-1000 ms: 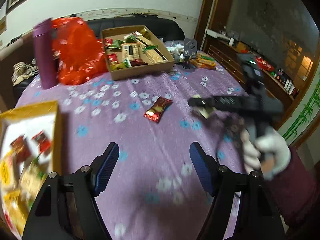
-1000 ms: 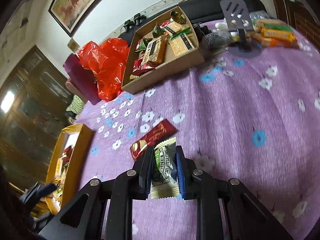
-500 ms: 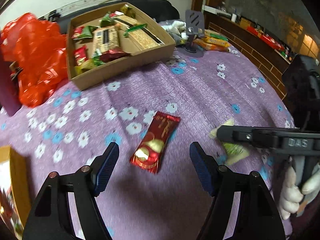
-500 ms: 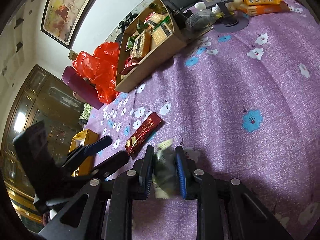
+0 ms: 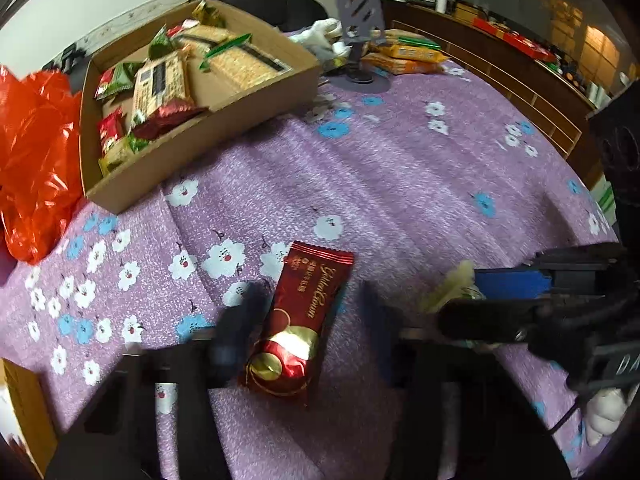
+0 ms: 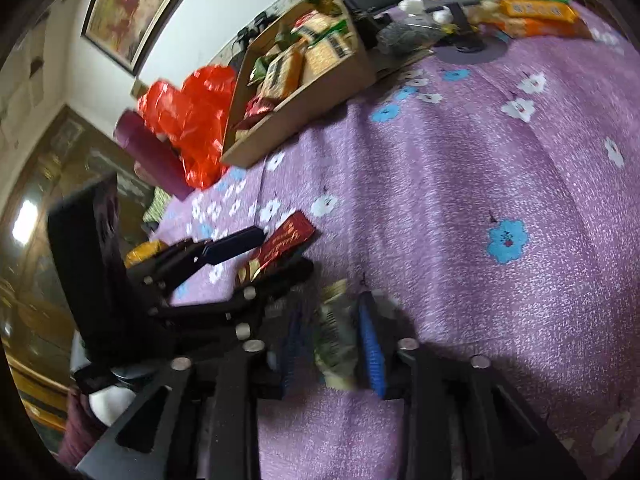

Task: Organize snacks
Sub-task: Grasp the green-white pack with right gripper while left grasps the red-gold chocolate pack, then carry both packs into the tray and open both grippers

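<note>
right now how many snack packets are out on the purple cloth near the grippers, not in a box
2. A red packet lies flat on the cloth between the open fingers of the left gripper. A green and white packet is clamped in the right gripper. More orange packs sit at the far edge.

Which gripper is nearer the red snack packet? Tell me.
Left. The left gripper straddles the red snack packet, open, a finger on either side. The right gripper sits off to the packet's right, shut on a green-and-white packet.

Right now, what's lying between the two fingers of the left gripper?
The red snack packet lies flat on the purple cloth between the left gripper's open fingers, clearest in the left wrist view.
</note>
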The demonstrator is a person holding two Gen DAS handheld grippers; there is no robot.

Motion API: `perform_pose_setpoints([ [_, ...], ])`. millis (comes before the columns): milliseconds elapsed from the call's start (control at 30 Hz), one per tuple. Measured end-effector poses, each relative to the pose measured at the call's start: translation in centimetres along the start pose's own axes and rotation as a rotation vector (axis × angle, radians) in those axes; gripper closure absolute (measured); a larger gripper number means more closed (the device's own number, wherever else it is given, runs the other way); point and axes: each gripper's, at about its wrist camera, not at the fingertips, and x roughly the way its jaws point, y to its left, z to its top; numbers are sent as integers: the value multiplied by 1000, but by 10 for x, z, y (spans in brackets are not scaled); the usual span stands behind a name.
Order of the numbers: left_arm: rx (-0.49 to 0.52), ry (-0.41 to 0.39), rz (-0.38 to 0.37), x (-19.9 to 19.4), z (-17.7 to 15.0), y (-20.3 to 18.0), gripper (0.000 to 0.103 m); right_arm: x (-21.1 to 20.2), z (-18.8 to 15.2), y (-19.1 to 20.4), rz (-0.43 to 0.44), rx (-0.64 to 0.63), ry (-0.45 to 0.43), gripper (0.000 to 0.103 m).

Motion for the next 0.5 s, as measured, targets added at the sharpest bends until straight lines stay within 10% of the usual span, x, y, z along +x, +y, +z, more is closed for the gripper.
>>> perform_pose_setpoints([
  [233,-21,1,27,-10,-12,4,81,5,-14,30,-188,-148,10,82],
  [500,-73,-45,27,-39,-31,3,81,-16,-9,33,-93,-132,-69,83],
])
